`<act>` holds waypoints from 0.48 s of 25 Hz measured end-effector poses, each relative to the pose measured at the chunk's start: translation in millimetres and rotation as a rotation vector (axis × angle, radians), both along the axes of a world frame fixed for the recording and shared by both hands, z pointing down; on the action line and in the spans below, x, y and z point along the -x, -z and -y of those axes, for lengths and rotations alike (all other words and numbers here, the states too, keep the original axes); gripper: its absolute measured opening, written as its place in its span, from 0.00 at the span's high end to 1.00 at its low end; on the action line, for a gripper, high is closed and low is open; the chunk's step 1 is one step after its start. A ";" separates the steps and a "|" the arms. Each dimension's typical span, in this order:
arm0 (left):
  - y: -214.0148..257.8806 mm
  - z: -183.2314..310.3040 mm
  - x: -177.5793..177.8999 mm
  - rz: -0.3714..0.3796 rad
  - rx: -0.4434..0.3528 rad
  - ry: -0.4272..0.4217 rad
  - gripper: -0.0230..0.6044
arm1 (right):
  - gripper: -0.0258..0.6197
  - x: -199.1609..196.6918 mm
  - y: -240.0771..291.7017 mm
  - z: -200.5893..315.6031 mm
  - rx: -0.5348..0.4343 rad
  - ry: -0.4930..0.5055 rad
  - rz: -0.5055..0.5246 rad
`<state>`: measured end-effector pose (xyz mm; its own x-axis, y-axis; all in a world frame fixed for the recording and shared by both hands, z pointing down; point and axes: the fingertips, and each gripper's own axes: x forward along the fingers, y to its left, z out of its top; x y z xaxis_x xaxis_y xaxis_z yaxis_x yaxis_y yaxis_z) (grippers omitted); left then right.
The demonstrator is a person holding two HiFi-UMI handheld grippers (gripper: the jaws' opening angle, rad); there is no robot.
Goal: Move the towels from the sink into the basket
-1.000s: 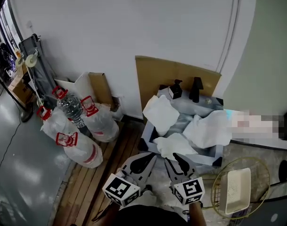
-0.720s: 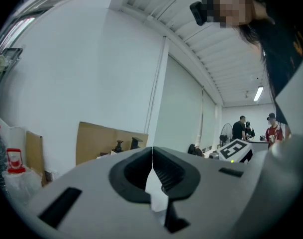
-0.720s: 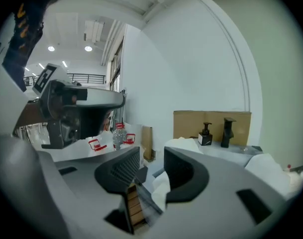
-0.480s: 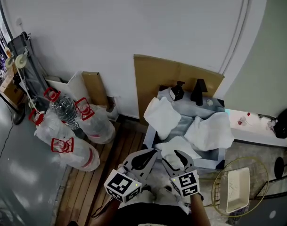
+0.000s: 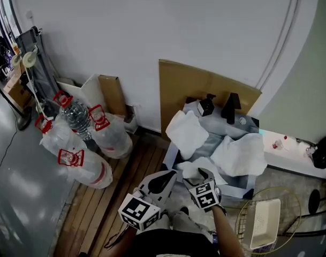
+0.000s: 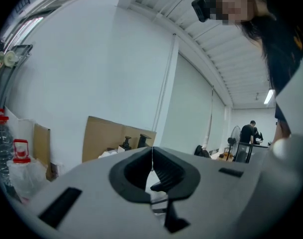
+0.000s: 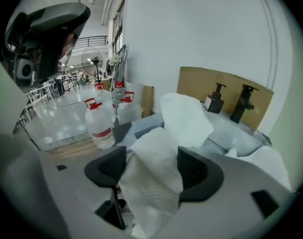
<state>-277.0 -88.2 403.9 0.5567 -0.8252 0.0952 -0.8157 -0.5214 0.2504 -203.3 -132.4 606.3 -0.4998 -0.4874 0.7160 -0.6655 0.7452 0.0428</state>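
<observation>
The grey sink (image 5: pixel 171 153) holds three white towels: one draped over its left rim (image 5: pixel 187 133), one on the right (image 5: pixel 239 155) and one at the near edge (image 5: pixel 195 166). My right gripper (image 5: pixel 200 174) is at that near towel. In the right gripper view its jaws (image 7: pixel 151 166) are opening, with the near towel (image 7: pixel 153 180) lying between the pads. My left gripper (image 5: pixel 167 178) hovers just left of it, in front of the sink, with its jaws (image 6: pixel 151 156) shut on nothing. The gold wire basket (image 5: pixel 239 223) stands on the floor at lower right.
A black faucet (image 5: pixel 231 107) and a soap dispenser (image 5: pixel 207 105) stand at the sink's back, in front of brown cardboard (image 5: pixel 189 82). Large water bottles (image 5: pixel 85 143) crowd the floor at left. A white tray (image 5: pixel 264 224) lies in the basket. A person stands far off in the left gripper view.
My right gripper has pushed forward to the near towel and its jaws have spread wide around it. The left gripper has hardly moved.
</observation>
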 end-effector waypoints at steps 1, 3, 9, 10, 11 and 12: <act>-0.8 1.2 0.8 -0.001 0.003 0.013 0.95 | 0.45 -2.7 -3.8 3.3 -0.001 -0.013 -0.017; -0.6 3.3 1.7 -0.010 0.006 0.032 0.95 | 0.59 -8.5 -6.8 8.8 -0.003 -0.035 -0.047; 0.2 5.4 3.7 -0.006 0.011 0.055 0.95 | 0.82 -17.9 -8.2 17.3 0.045 -0.090 -0.022; 0.3 5.6 3.7 -0.003 0.011 0.053 0.95 | 0.82 -18.3 -4.0 19.3 0.053 -0.111 0.010; 0.4 5.7 3.4 0.000 0.011 0.050 0.95 | 0.83 -19.4 2.3 22.3 0.053 -0.136 0.052; 0.5 5.7 2.8 0.003 0.011 0.045 0.95 | 0.83 -21.3 10.1 25.7 0.047 -0.162 0.097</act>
<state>-279.8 -94.0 403.4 0.5183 -0.8485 0.1063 -0.8393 -0.4809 0.2536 -181.9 -158.1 596.2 -0.4849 -0.5341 0.6925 -0.7763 0.6275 -0.0596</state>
